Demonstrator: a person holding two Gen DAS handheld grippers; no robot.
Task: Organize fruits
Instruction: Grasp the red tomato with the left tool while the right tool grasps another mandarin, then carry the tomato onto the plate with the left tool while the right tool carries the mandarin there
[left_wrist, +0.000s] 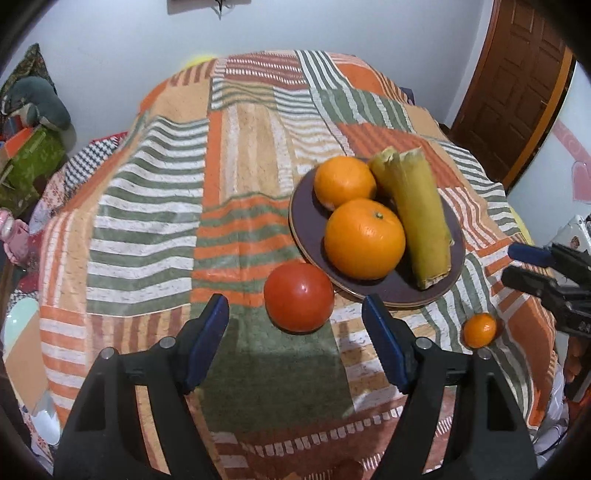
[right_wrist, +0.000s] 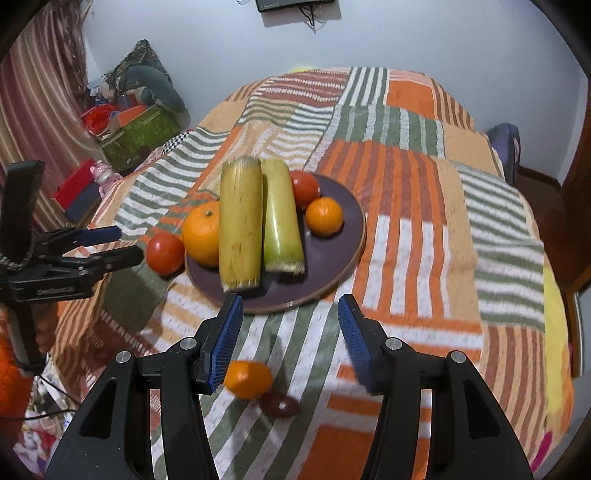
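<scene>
left wrist: striped tablecloth (left_wrist: 155, 206) (wooden door (left_wrist: 517, 81) behind)

Both claws (left_wrist: 295, 325) (right_wrist: 290, 321) are black plastic with ribbed blue pads and silver screws.

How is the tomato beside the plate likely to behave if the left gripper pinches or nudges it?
The tomato looks round and glossy, so it probably rolls if nudged and may slip between the pads. It seems soft-skinned, so a hard squeeze from the left gripper could bruise it. The cloth under it likely damps rolling somewhat.
</scene>
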